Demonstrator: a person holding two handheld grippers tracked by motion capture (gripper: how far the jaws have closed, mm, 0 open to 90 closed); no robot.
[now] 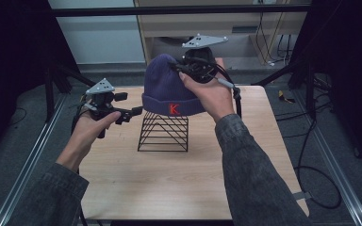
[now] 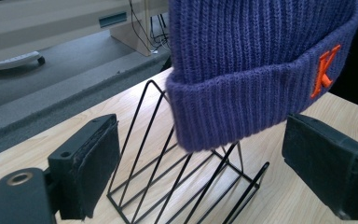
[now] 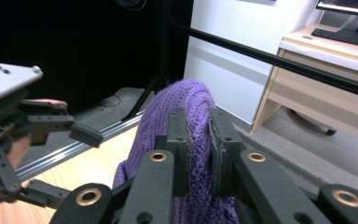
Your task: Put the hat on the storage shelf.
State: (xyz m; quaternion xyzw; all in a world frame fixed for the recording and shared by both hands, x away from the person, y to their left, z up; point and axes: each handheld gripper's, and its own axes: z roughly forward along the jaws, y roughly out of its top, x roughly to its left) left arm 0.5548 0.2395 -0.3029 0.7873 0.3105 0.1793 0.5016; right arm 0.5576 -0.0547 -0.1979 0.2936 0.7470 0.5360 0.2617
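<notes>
The ribbed knit beanie [image 1: 168, 87] is purple-blue with an orange-red embroidered K [image 1: 173, 108] on its cuff. The wire rack [image 1: 163, 133] is black; the wooden table [image 1: 179, 183] is pale with fine grain.

Ribbed purple knit beanie [image 1: 169, 84] (embroidered letter), black wire rack [image 1: 163, 133], pale matt wood-grain table [image 1: 169, 188]

A purple ribbed knit hat [image 1: 168, 87] with a folded cuff and an orange letter K hung upright, its crown pinched from above, cuff just over the top of a black wire rack [image 1: 164, 132] standing on the counter [image 1: 179, 188].
</notes>
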